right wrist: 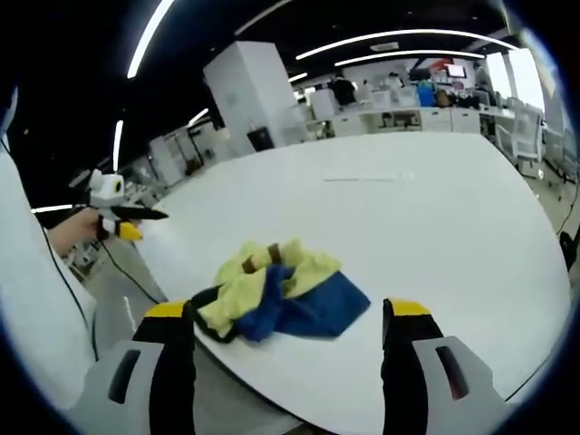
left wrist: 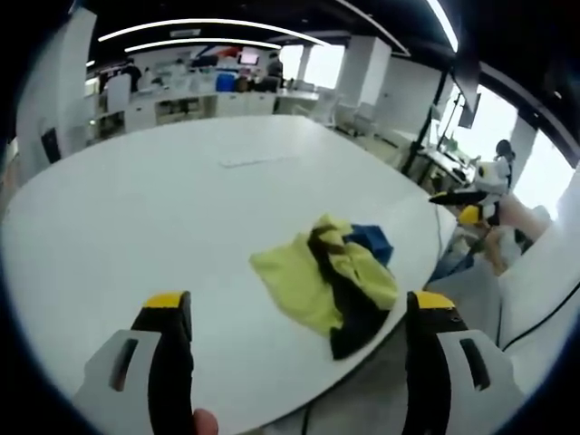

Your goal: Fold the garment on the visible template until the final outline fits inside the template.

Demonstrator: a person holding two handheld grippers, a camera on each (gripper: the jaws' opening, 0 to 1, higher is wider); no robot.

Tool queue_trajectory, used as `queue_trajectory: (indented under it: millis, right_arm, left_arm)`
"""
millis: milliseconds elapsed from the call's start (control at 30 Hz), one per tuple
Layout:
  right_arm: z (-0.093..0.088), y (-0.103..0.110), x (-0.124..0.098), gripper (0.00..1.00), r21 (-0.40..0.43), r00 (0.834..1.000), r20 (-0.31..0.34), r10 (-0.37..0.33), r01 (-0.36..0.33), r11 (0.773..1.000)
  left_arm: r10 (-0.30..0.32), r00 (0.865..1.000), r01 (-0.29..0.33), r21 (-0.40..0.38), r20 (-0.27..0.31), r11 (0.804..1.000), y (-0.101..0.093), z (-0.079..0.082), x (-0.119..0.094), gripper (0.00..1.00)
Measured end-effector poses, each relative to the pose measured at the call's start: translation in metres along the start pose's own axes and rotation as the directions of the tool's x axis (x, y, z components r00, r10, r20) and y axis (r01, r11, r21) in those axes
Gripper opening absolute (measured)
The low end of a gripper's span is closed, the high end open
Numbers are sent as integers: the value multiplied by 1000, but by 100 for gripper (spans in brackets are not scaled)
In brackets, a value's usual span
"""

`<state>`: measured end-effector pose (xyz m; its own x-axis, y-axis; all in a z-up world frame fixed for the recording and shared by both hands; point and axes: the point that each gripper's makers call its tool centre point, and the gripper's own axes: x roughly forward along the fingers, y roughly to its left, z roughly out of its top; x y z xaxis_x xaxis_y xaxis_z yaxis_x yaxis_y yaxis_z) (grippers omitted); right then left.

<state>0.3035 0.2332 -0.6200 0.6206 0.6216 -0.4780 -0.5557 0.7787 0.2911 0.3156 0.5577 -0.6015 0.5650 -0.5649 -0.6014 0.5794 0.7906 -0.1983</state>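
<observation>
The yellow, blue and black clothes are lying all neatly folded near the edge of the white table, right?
Not quite. The clothes are yellow, blue and black and do lie near the edge of the white table, but they are crumpled in a loose heap, not neatly folded. The right gripper view shows this.

Soft, crumpled cloth garment (left wrist: 337, 279) lies on a smooth, matt white table (left wrist: 163, 208).

Open-plan office here: a big white round table (left wrist: 136, 208) up front, rows of desks (left wrist: 181, 104) with monitors (right wrist: 456, 71) behind, white square pillars (right wrist: 249, 95), long strip lights (left wrist: 208, 25) on a dark ceiling, bright windows (left wrist: 485, 122) along one side.
</observation>
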Motion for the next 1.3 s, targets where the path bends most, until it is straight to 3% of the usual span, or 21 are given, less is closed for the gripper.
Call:
queue_trajectory:
  millis: [1300]
  right_arm:
    - [-13,-5,32,72,27,998,-57,34,-33,999]
  left_arm:
    - [-79,995,80,14,-53,997,-12,-2,31,87]
